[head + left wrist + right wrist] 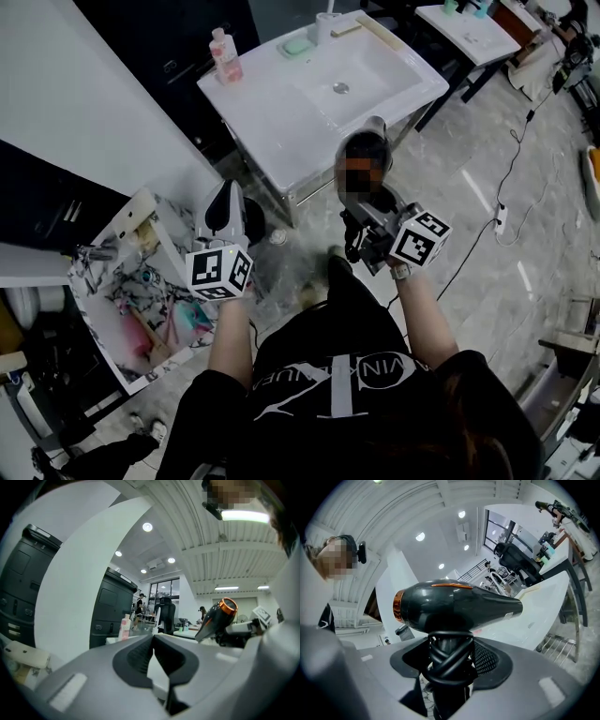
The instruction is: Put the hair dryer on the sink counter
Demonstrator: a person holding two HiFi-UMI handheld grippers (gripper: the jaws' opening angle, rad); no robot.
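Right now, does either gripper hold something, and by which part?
The right gripper holds the hair dryer by its cord-wrapped handle. The left gripper holds nothing; its jaws are together.

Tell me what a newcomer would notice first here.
The black hair dryer with its copper ring stands out, its cord-wrapped handle clamped in the right tool. Ahead lies the white sink counter, a pink bottle at its far left corner.

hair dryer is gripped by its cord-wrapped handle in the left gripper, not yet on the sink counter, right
No: the right gripper holds the hair dryer, not the left, as the right gripper view shows. The rest stands.
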